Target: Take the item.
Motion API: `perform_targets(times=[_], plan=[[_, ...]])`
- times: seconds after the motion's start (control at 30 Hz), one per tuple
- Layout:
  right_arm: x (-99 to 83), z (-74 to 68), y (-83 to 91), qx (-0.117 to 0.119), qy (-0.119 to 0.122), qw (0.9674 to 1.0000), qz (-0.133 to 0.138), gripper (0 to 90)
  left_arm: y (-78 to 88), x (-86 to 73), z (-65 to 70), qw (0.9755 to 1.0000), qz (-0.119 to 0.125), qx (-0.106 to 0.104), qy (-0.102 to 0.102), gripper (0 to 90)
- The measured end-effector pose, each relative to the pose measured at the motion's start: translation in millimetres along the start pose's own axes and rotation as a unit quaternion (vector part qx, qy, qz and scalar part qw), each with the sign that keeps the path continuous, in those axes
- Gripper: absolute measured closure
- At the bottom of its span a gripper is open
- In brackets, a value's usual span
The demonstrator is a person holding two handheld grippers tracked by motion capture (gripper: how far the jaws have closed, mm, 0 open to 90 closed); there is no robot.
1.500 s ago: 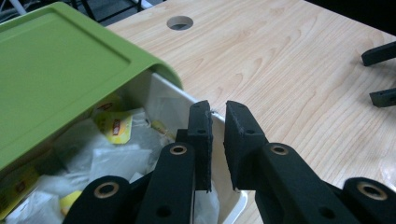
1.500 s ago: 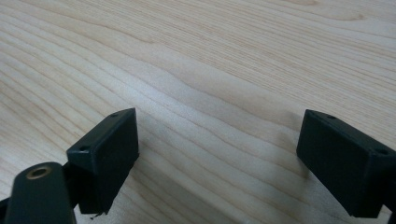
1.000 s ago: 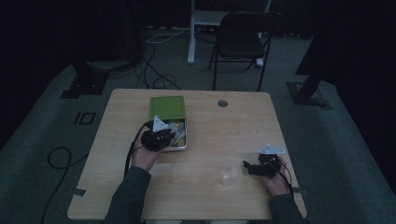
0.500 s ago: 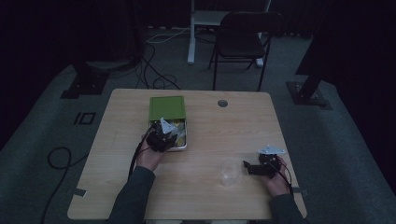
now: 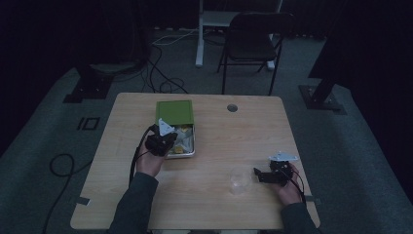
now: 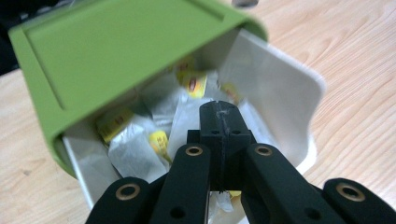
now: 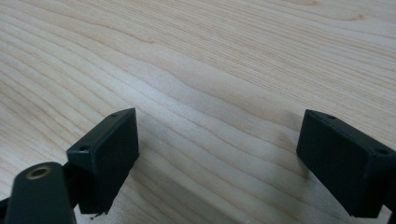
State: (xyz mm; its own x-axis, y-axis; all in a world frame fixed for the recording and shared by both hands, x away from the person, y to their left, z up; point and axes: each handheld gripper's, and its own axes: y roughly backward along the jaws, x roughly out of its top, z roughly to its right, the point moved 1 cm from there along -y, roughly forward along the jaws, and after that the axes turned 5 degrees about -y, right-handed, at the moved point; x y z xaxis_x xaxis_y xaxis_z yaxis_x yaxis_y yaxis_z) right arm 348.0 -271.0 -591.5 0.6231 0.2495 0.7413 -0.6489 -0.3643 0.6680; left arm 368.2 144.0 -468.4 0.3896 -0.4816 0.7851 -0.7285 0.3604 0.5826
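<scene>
Tin: a white tin (image 5: 191, 146) with a green lid (image 5: 174, 112) slid toward 12 o'clock is seen on the tabletop (image 5: 229, 131); teabag sachets (image 6: 154, 140) with yellow tags are exposed inside.
Left gripper (image 6: 219, 112): held over the tin's 6 o'clock end, fingers pressed together above the sachets; whether a sachet or its string is pinched cannot be told.
Right gripper (image 7: 219, 154): held low over bare tabletop at 4 o'clock, fingers spread apart, nothing between them.
Clear cup (image 5: 239, 180): stood just beside the right gripper, at its 9 o'clock.
Progress: judged early; the tin is opened, and no sachet is seen lifted out or placed in the cup.
</scene>
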Motion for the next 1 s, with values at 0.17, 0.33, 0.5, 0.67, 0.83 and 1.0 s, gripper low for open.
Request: perform_targets(times=[0.17, 0.33, 0.5, 0.67, 0.83, 1.0], plan=[[0.0, 0.2, -0.1, 0.000, 0.001, 1.0000, 0.001, 12.5, 15.8, 11.1, 3.0, 0.9996, 0.025, -0.012, -0.006, 90.0], [0.1, 0.1, 0.0, 0.000, 0.000, 1.0000, 0.000, 12.6, 27.2, 22.9, 11.3, 0.9982, 0.048, -0.035, -0.010, 90.0], [0.0, 0.0, 0.0, 0.000, 0.000, 1.0000, 0.000, 12.5, 33.9, 30.8, 21.2, 0.9963, 0.064, -0.056, -0.016, 90.0], [0.0, 0.0, 0.1, 0.000, 0.000, 1.0000, 0.000, 12.6, 37.7, 39.4, 35.5, 0.9925, 0.078, -0.091, -0.027, 90.0], [-0.2, -0.2, 0.2, 0.000, 0.000, 1.0000, 0.000, 12.6, 37.5, 44.6, 48.8, 0.9868, 0.091, -0.131, -0.030, 90.0], [-0.2, -0.2, 0.2, 0.000, 0.001, 1.0000, 0.000, 12.6, 38.2, 49.4, 65.9, 0.9819, 0.096, -0.158, -0.043, 90.0]])
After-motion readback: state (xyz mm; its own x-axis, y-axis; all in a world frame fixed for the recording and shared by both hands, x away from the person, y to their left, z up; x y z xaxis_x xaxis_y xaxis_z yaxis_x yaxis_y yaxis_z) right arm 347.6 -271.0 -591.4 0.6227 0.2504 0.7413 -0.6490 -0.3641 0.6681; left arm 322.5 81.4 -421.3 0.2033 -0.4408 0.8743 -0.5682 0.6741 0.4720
